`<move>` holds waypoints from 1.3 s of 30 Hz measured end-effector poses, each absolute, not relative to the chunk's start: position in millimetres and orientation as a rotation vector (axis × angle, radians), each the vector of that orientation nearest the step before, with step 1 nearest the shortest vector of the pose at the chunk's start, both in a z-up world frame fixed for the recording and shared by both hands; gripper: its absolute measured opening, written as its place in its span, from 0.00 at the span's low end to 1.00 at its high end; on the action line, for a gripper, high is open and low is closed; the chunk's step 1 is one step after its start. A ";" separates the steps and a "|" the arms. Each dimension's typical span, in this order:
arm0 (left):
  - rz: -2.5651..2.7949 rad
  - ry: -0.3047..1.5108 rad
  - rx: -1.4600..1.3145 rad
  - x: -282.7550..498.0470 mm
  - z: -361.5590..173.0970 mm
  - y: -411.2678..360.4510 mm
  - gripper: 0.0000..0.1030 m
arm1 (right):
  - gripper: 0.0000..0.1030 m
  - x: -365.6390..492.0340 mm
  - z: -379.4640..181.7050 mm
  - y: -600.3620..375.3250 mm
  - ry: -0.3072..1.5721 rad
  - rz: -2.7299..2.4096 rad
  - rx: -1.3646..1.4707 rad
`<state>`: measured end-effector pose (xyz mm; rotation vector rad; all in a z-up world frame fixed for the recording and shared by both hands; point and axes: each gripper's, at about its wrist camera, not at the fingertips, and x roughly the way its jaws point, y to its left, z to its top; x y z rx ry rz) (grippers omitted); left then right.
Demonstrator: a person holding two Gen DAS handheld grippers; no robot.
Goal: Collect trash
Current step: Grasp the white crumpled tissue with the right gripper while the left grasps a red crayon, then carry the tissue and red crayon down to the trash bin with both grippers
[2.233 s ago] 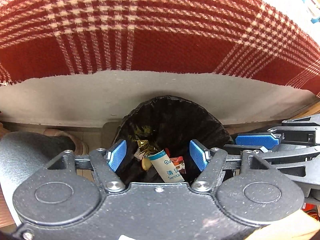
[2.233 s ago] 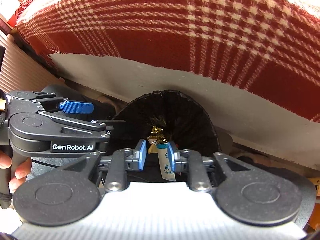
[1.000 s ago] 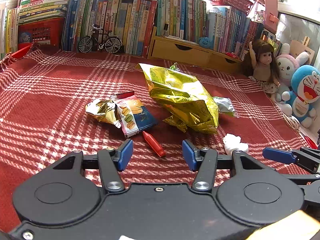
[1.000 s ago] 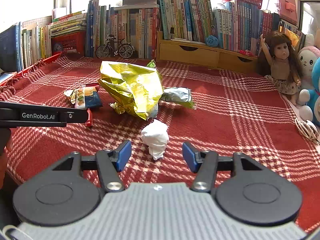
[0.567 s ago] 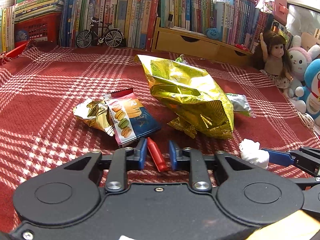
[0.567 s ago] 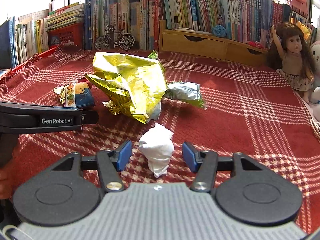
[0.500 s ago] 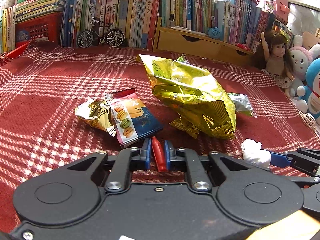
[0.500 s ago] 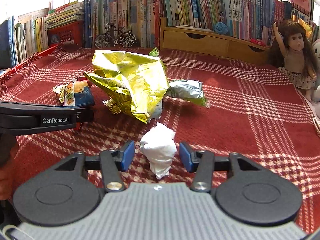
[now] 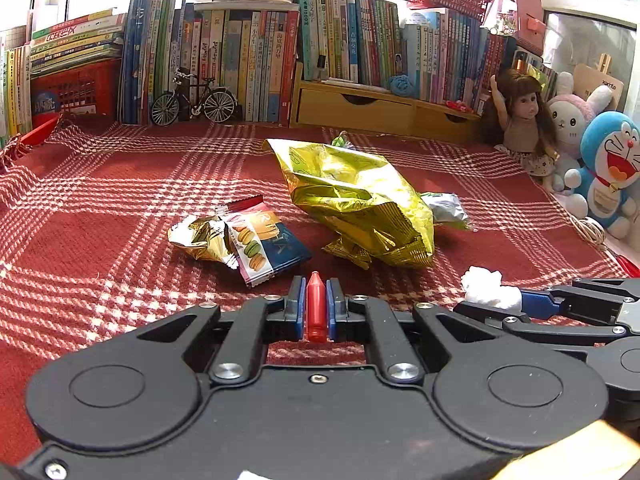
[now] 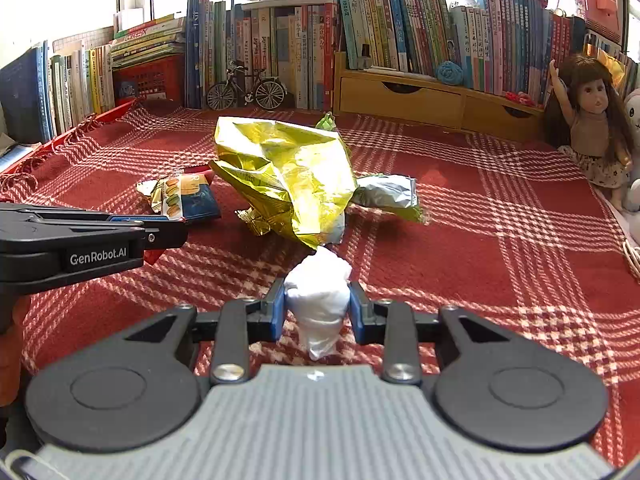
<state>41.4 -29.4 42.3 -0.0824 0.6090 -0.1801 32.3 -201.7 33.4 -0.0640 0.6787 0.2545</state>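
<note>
On the red plaid blanket (image 9: 100, 240), my left gripper (image 9: 315, 304) is shut on a small red crayon-shaped piece (image 9: 315, 306) that points away from me. My right gripper (image 10: 317, 304) is shut on a crumpled white tissue (image 10: 318, 294); the same tissue (image 9: 486, 288) shows at the right of the left wrist view. Ahead lie a big gold foil bag (image 9: 360, 204), a macaron snack wrapper (image 9: 264, 244) with crumpled gold foil (image 9: 198, 238), and a silver-green wrapper (image 10: 386, 194).
Books (image 9: 240, 56), a toy bicycle (image 9: 194, 98) and wooden drawers (image 9: 356, 110) line the back. A doll (image 9: 522, 120) and plush toys (image 9: 608, 168) stand at the right edge. A hand (image 10: 10, 344) holds the left gripper at the lower left.
Both grippers went from open over the trash bin to the blanket. The left closed on the red piece, the right closed on the white tissue.
</note>
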 end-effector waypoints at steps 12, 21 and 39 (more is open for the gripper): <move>-0.223 0.598 -0.087 -12.6 59.1 -17.9 0.10 | 0.36 -13.0 49.0 -200.7 0.672 0.303 -0.048; -0.258 0.622 -0.087 -55.0 59.9 -12.4 0.10 | 0.36 -46.4 52.0 -194.8 0.691 0.352 -0.067; -0.308 0.739 -0.046 -124.7 29.6 -5.1 0.10 | 0.36 -109.3 27.1 -179.4 0.829 0.478 -0.077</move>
